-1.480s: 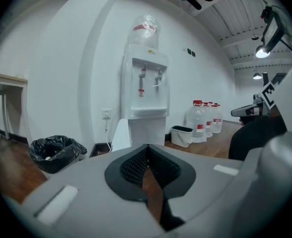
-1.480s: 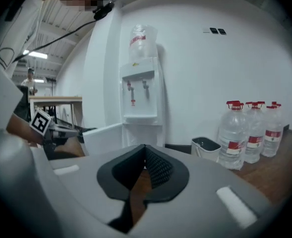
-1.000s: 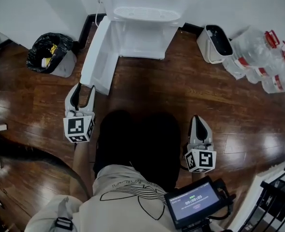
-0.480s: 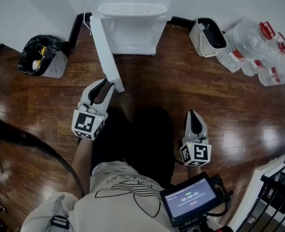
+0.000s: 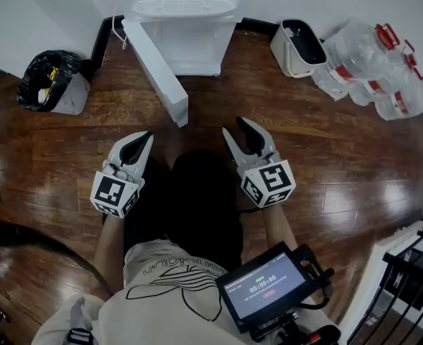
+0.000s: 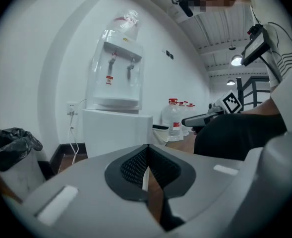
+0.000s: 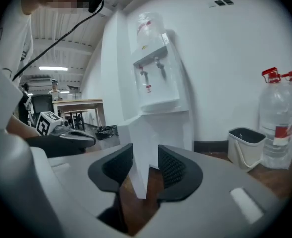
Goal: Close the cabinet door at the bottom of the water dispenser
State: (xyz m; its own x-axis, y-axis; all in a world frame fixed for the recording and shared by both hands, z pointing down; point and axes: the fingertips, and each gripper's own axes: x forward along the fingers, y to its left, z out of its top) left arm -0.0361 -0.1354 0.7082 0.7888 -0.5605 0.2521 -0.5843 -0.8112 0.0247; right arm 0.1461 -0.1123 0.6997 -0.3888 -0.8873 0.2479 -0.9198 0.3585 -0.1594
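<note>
Holding nothing, the left gripper [image 5: 143,136] had just brought its jaws together and the right gripper [image 5: 234,126] had just parted its own. The cabinet door [image 5: 157,70] stood ajar just ahead, apparently untouched; only the gripper views showed the water dispenser's [image 5: 182,7] taps [image 7: 157,62].

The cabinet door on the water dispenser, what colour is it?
White; the cabinet door shows best in the head view.

Bright even light, glare patches on the wooden floor [image 5: 369,192], fisheye views dark at the corners.
</note>
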